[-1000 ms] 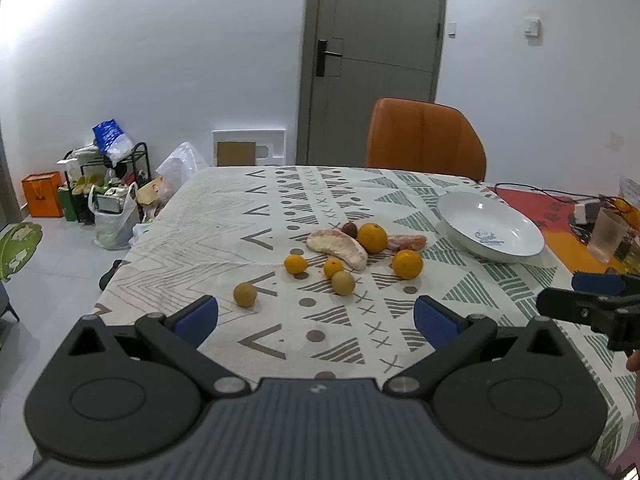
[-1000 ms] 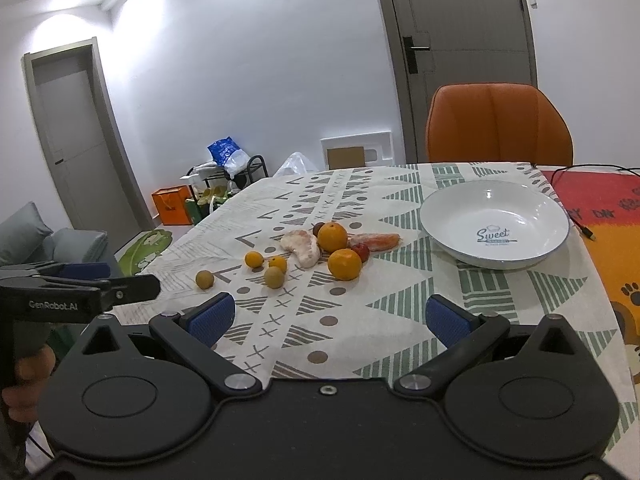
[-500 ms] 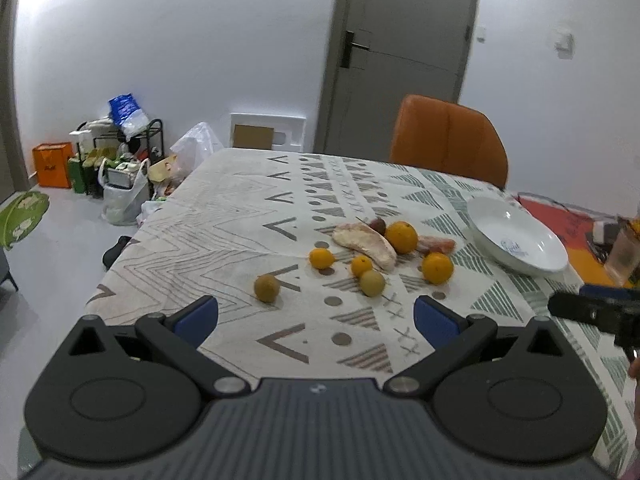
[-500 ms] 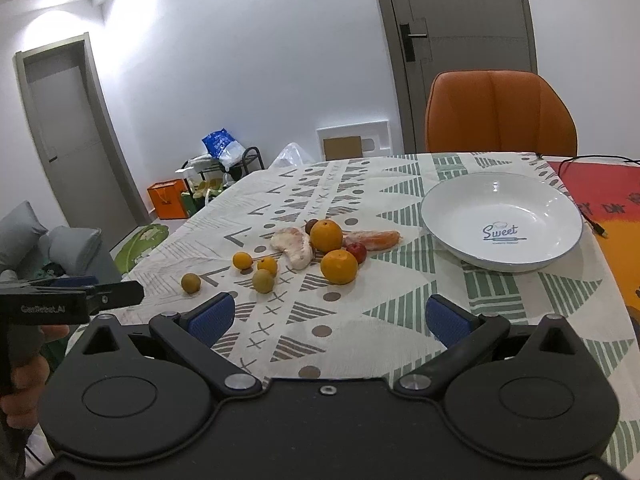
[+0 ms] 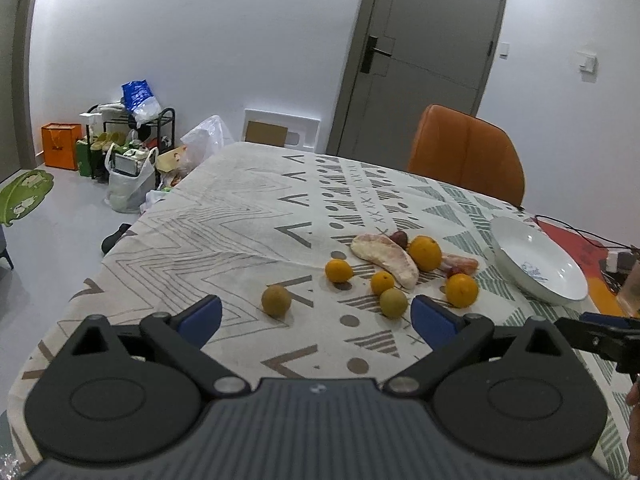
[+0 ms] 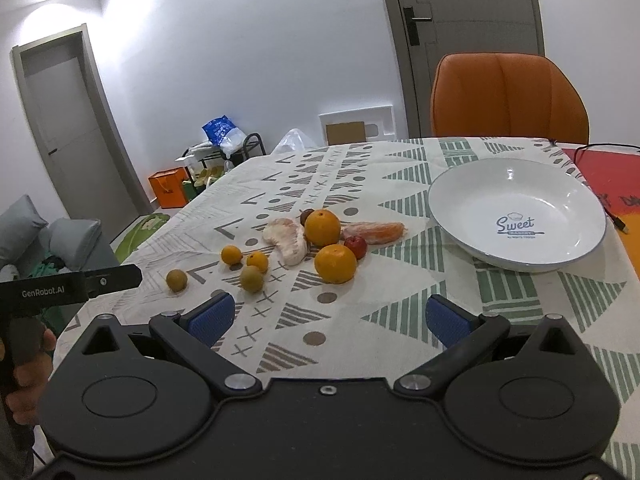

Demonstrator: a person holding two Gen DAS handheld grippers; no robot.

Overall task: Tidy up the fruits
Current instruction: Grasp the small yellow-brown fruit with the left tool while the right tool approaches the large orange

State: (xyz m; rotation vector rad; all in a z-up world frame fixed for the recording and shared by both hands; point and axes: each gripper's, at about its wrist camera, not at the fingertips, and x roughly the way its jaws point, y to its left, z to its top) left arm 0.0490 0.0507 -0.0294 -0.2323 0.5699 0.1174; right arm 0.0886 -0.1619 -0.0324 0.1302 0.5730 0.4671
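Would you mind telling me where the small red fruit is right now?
In the right wrist view the small red fruit lies mid-table, tucked between the nearer orange and the peeled orange-pink segment, left of the white plate.

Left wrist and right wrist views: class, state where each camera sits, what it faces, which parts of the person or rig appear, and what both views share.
Left wrist view: sits behind the open left gripper, faces across the table toward the fruit; the right gripper shows at right.
Right wrist view: sits behind the open right gripper, faces the fruit and bowl; the left gripper and a hand show at left.
Shared: the fruit, bowl, chair, door.
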